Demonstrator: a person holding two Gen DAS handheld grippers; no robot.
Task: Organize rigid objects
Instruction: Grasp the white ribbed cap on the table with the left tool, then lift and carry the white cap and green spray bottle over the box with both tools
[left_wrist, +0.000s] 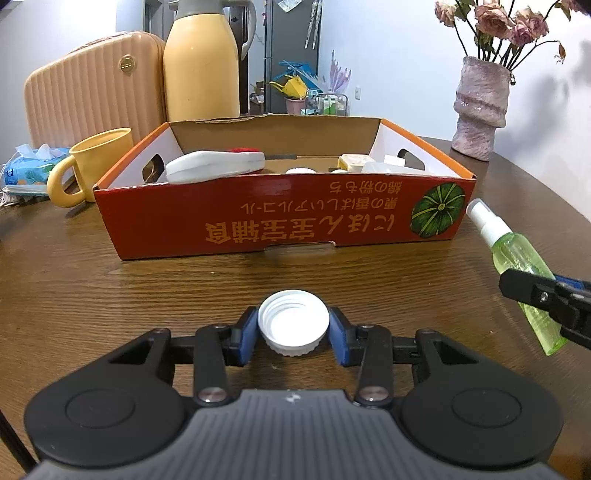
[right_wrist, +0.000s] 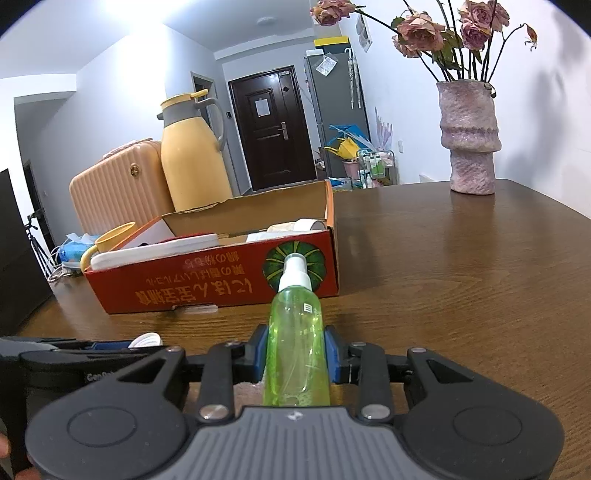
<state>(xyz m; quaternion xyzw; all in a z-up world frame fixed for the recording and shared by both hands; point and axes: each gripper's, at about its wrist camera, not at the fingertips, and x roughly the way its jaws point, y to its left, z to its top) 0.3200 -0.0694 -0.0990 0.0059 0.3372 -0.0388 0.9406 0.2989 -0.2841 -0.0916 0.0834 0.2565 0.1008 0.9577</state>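
Observation:
My left gripper (left_wrist: 293, 332) is shut on a white screw cap (left_wrist: 293, 321), held open side up just above the wooden table (left_wrist: 110, 288). My right gripper (right_wrist: 295, 354) is shut on a green spray bottle (right_wrist: 297, 343) with a white nozzle pointing forward at the box; the bottle also shows in the left wrist view (left_wrist: 517, 266). The red and orange cardboard box (left_wrist: 280, 218) stands ahead of both grippers and holds a white case (left_wrist: 214, 166) and several small items. The cap also shows in the right wrist view (right_wrist: 146, 339).
A yellow mug (left_wrist: 96, 166), a tissue pack (left_wrist: 29, 170), a yellow thermos jug (left_wrist: 201, 62) and a peach suitcase (left_wrist: 88, 88) stand left of and behind the box. A pink vase with dried roses (left_wrist: 480, 110) stands at the back right.

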